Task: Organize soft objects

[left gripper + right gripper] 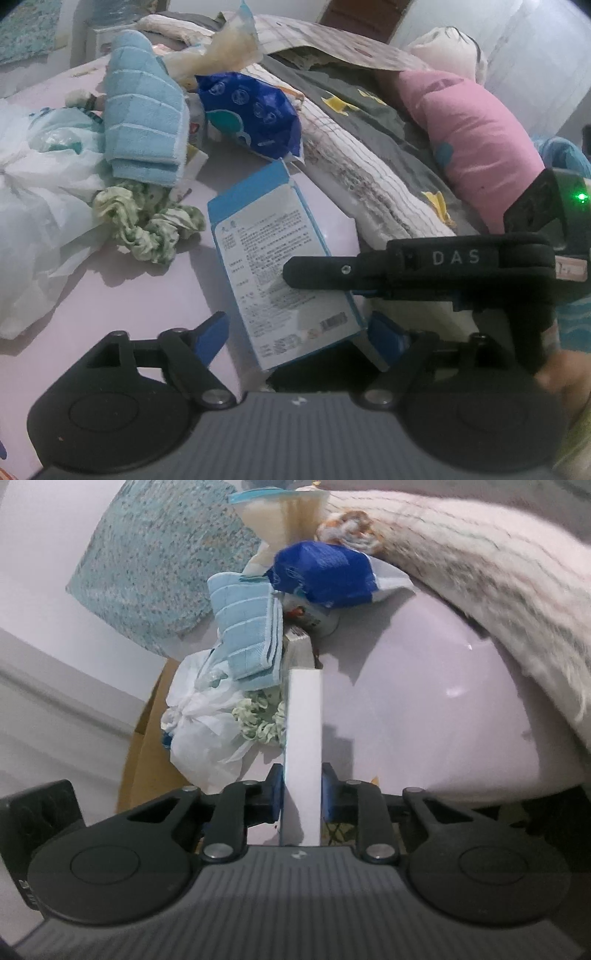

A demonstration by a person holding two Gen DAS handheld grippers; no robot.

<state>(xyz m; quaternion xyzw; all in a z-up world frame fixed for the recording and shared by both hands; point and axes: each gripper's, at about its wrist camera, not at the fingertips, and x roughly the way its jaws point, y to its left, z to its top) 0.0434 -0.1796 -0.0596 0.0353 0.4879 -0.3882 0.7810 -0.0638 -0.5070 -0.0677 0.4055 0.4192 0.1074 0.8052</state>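
Observation:
A blue-and-white printed box (284, 266) lies tilted over the pink table. My right gripper (364, 291) is shut on it from the right; in the right wrist view the box (303, 746) stands edge-on between the blue pads of that gripper (302, 794). My left gripper (295, 338) is open, its blue pads either side of the box's near end without pinching it. A folded light-blue towel (144, 114), a green scrunchie (147, 218), a blue pouch (251, 110) and a white plastic bag (33, 206) lie in a pile beyond.
A pink pillow (476, 140), a white quilted blanket (369, 184) and grey cloth (354, 107) lie along the right side. A cream packet (221, 51) sits at the back. A teal cushion (155, 561) leans on the wall. A cardboard box (147, 760) stands below the table edge.

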